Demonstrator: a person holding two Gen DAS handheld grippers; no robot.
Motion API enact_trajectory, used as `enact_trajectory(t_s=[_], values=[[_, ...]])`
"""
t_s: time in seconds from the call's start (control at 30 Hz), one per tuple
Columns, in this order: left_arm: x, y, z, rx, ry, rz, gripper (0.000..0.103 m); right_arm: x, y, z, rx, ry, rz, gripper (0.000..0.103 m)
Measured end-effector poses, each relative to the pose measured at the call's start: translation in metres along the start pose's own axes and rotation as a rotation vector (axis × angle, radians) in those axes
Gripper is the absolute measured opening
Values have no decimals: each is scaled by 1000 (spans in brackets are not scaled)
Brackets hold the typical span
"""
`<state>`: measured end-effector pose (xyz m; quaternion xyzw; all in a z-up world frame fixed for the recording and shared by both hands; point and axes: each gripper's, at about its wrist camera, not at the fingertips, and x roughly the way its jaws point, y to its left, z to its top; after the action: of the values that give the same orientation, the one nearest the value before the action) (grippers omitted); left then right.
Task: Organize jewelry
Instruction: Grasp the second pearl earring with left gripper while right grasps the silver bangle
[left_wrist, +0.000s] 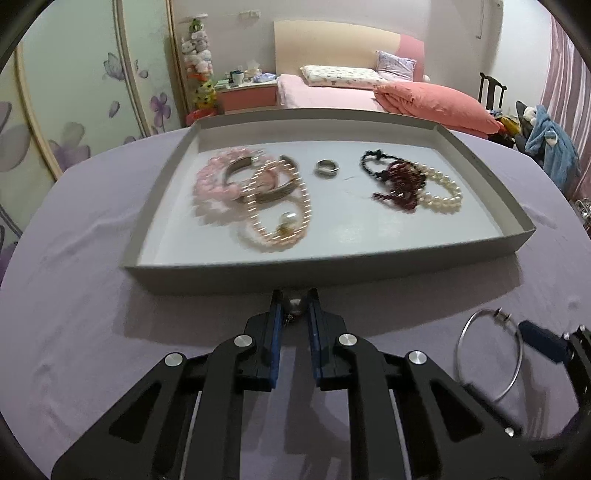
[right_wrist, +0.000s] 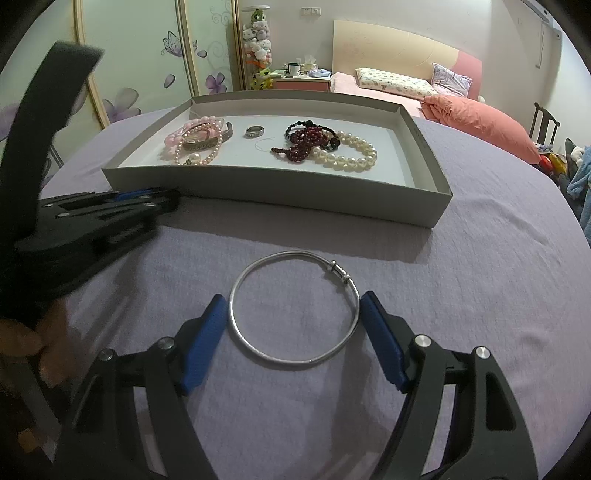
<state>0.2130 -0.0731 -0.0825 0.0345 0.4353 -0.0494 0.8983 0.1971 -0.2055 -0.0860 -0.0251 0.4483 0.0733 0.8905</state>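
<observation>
A grey shallow tray (left_wrist: 207, 275) (right_wrist: 258, 192) sits on the purple cloth. It holds pink bead bracelets (left_wrist: 218, 184), a metal cuff (left_wrist: 273, 194), a small-pearl strand (left_wrist: 280, 218), a silver ring (left_wrist: 327, 168) (right_wrist: 255, 131), dark red beads (left_wrist: 400, 182) (right_wrist: 306, 142) and a white pearl bracelet (left_wrist: 443, 192) (right_wrist: 349, 153). My left gripper (left_wrist: 294, 306) is shut on a small pearl piece (left_wrist: 295, 304) just before the tray's near wall. My right gripper (right_wrist: 293, 314) is open, its pads either side of a silver bangle (right_wrist: 293, 310) (left_wrist: 487, 354) lying on the cloth.
The purple tablecloth (right_wrist: 461, 280) covers a round table. Behind it are a bed with pink bedding (left_wrist: 424, 99), a nightstand (left_wrist: 247, 92), a wardrobe with flower panels (left_wrist: 74, 110) and a chair with clothes (left_wrist: 546, 136) at right.
</observation>
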Motion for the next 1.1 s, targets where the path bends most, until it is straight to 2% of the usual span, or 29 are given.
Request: enact_trajectory(t_s=[0.23, 0.33, 0.43, 0.53, 0.83, 0.9, 0.93, 1.1], values=[[-25, 52, -33, 17, -15, -56, 14, 1, 0, 1, -2, 0, -3, 72], [-28, 61, -38, 14, -16, -69, 14, 2, 0, 2, -2, 0, -9, 73], [-28, 61, -38, 15, -16, -74, 16, 2, -1, 1, 0, 4, -13, 75], [-28, 56, -37, 36, -15, -70, 22, 2, -2, 0, 6, 9, -18, 79], [-26, 52, -37, 50, -13, -41, 22, 4, -2, 2, 2, 15, -22, 81], [-25, 51, -37, 56, -13, -32, 22, 3, -2, 2, -1, 14, -20, 79], [-25, 49, -36, 56, -13, -29, 22, 3, -2, 3, -2, 13, -20, 72], [-27, 49, -39, 48, -13, -6, 14, 1, -4, 0, 12, 23, -25, 72]])
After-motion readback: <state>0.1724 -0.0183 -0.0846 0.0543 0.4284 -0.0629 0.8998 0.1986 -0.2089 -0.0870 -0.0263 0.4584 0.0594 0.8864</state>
